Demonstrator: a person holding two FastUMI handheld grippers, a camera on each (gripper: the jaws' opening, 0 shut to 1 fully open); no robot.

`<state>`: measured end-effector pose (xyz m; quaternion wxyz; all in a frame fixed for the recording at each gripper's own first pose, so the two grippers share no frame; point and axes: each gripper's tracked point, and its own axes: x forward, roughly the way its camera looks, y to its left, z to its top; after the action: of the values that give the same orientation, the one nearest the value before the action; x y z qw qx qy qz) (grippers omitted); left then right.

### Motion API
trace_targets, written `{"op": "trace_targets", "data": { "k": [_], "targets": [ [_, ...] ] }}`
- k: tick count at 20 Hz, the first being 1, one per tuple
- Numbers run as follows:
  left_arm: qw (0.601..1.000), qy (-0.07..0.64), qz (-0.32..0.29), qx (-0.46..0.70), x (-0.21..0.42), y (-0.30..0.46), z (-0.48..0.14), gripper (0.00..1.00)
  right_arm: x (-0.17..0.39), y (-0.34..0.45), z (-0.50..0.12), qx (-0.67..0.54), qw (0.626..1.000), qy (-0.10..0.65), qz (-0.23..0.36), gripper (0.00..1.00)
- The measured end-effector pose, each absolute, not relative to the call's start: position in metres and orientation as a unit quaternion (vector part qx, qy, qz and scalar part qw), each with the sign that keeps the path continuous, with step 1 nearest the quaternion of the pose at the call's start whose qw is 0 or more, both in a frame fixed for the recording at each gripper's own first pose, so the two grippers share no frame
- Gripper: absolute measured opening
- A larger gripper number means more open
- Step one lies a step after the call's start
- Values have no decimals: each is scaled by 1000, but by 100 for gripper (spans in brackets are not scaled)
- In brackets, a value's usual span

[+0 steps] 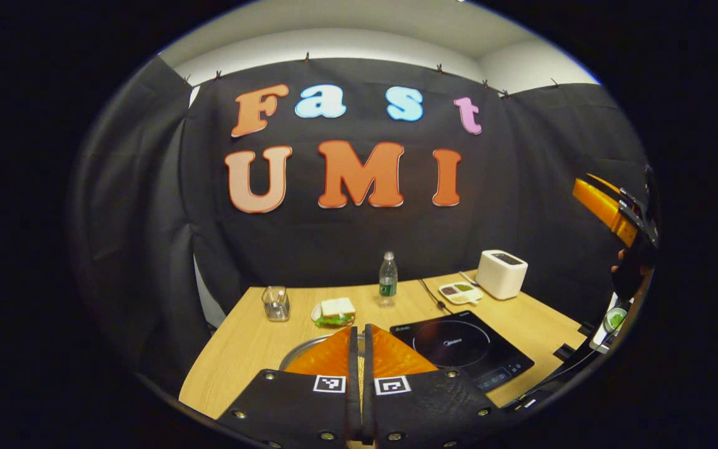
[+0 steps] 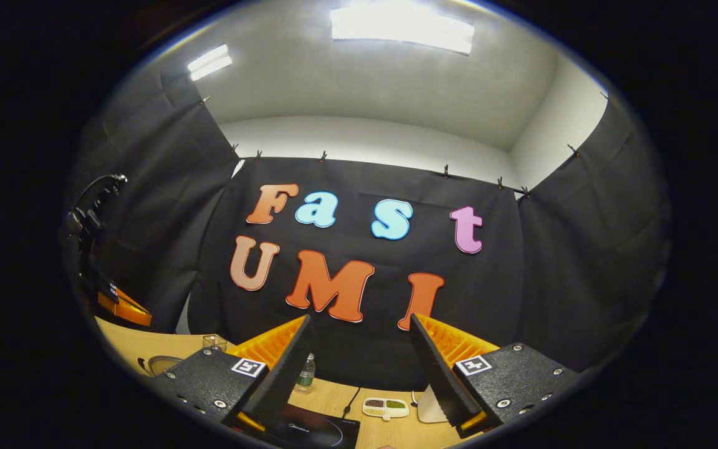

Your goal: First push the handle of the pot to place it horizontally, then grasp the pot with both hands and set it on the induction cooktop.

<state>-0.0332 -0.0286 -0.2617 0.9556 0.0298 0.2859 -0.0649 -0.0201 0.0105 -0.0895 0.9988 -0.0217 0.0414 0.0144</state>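
1. Holding my left gripper (image 1: pixel 359 349) low, jaws together, I see the pot (image 1: pixel 306 349) peeking just beyond them at 11 o'clock, handle hidden.
2. My right gripper (image 2: pixel 359 368), jaws apart, points high; the induction cooktop (image 1: pixel 459 352) sits at 1 o'clock on the bench (image 1: pixel 240 349).

1. We see orange fingers on the left gripper (image 1: pixel 359 340), with black-and-white square markers on its black body.
2. The induction cooktop (image 1: pixel 459 349) is glossy black.
3. The table (image 1: pixel 240 349) is pale wood grain.
4. The toaster (image 1: pixel 501 273) is white.
5. The right gripper (image 2: pixel 359 355) shows orange, ribbed fingers.
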Motion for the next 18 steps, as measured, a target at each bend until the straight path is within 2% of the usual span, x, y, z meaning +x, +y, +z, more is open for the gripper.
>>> {"op": "trace_targets", "data": {
  "k": [8, 9, 10, 18],
  "targets": [
    [889, 455, -5, -51, -90, 12, -374, 2, -27, 15, -137, -33, 997, 69, 15, 95],
    [879, 472, 1, -67, -98, 17, -384, 5, -27, 16, -143, -33, 997, 74, 16, 95],
    [870, 487, 8, -77, -106, 22, -393, 2, -27, 16, -148, -34, 996, 79, 16, 95],
    [828, 545, 34, -127, -141, 35, -426, 3, -31, 19, -185, -29, 993, 111, 15, 95]
  ]
}}
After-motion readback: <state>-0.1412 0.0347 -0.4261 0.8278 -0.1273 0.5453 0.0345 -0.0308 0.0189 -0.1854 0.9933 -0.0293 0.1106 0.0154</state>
